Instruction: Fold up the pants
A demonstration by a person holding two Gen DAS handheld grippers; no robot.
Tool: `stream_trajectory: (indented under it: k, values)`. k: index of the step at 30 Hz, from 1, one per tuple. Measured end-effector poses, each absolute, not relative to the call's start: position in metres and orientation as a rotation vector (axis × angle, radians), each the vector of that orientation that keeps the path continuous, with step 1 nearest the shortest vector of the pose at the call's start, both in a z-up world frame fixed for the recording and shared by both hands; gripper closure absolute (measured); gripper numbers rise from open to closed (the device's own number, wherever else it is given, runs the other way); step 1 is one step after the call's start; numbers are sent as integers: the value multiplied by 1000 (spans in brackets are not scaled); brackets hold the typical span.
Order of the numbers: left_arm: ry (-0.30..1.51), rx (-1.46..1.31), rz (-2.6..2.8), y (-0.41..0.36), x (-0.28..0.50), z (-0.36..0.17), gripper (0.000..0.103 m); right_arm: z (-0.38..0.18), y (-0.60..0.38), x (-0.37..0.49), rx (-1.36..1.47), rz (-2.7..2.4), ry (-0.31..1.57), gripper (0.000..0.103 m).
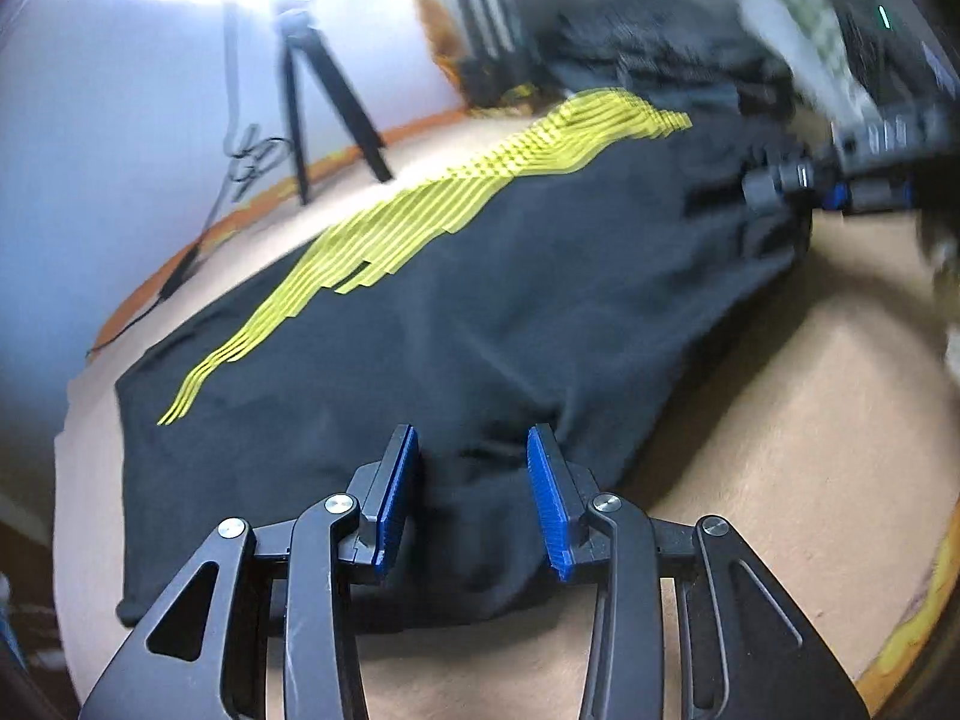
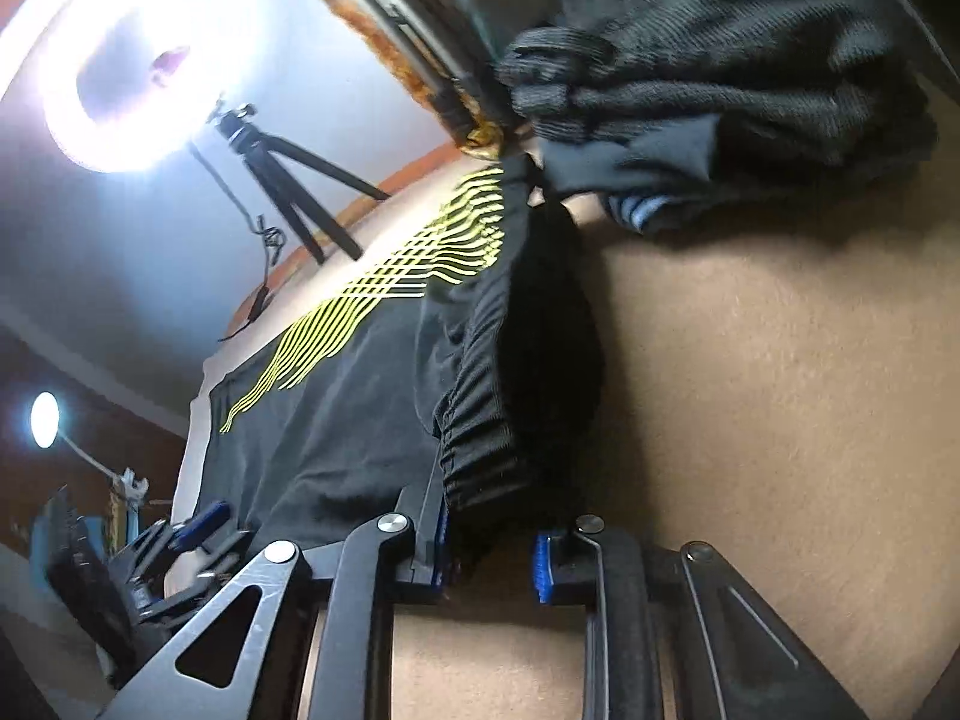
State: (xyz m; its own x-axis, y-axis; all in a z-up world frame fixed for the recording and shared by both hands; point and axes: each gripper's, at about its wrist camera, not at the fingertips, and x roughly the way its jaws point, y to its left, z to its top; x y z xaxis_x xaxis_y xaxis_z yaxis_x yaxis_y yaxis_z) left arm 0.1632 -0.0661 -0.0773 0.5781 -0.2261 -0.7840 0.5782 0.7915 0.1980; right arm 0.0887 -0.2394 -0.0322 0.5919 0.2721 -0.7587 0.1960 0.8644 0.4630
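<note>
Black pants [image 1: 510, 300] with yellow stripes [image 1: 420, 204] lie flat on the tan table [image 1: 780, 420]. My left gripper [image 1: 474, 450] stands open over the near leg end. Black cloth lies between its blue pads [image 1: 396, 498] without being pinched. My right gripper [image 1: 792, 180] shows blurred at the far end. In the right wrist view the pants [image 2: 336, 420] end in a gathered waistband [image 2: 480, 450]. It bunches up into my right gripper [image 2: 492, 534], covers the fingertips, and the jaws stand narrow on it. My left gripper [image 2: 180, 540] appears at the lower left.
A pile of dark folded clothes [image 2: 720, 60] sits on the table [image 2: 750, 390] beyond the waistband. A black tripod [image 1: 318, 90] with a dangling cable stands past the far table edge, under a bright ring light [image 2: 138, 60]. Bare tan surface lies right of the pants.
</note>
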Motion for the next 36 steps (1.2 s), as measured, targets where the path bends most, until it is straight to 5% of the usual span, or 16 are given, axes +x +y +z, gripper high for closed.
stream_trajectory:
  k: [5, 8, 17, 26, 36]
  values:
    - [837, 443, -500, -62, 166, -73, 67, -41, -254, 88, 633, 41, 974, 58]
    - [820, 394, -493, -56, 168, -61, 67, -48, -261, 88, 706, 41, 977, 58]
    - [769, 399, -500, -82, 178, -53, 67, -43, -257, 89, 736, 41, 947, 81]
    - [796, 466, -539, -101, 174, -72, 67, -21, -252, 94, 708, 22, 909, 84]
    - [851, 243, -431, -22, 177, -65, 67, 6, -226, 104, 597, -3, 881, 84]
